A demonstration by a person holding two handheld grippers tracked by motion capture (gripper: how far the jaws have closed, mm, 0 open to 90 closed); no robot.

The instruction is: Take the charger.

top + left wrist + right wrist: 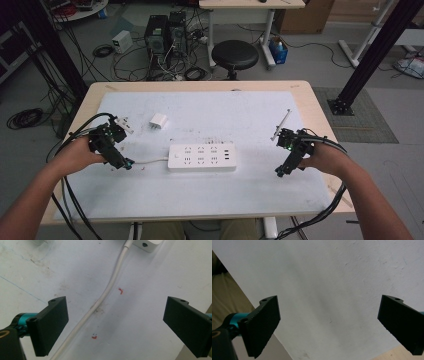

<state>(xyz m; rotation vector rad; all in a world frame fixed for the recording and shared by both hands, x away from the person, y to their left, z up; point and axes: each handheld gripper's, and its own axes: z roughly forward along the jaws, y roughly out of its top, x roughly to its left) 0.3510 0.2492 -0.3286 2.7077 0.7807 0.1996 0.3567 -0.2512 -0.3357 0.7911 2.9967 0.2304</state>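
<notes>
Left hand-held gripper sits at the lower left of the high view, jaws wide apart with nothing between the pads, hanging right over the cord. In the left gripper view that white cord runs diagonally from the bottom left up to the top middle, passing between the two jaws but not touched by either. It ends at the strip, the white power strip lying flat in the middle of the white mat on the counter.

Right hand-held gripper is over at the lower right of the high view, well apart from the strip, jaws also spread and empty. Its own view has bare mat and the counter edge at the lower corners.

Other bits: a charger, small and white, up and left of the strip, and the plug just above the left hand, which looks like the cord's far end, though I can't tell for sure.

My read is this is the approach step, nothing grabbed yet. Left side seems lined up to pick the cord. Next move probably means dropping lower so the pads straddle it, then squeezing. The cord is thin and round, so it could roll out if the pads land off-centre.
</notes>
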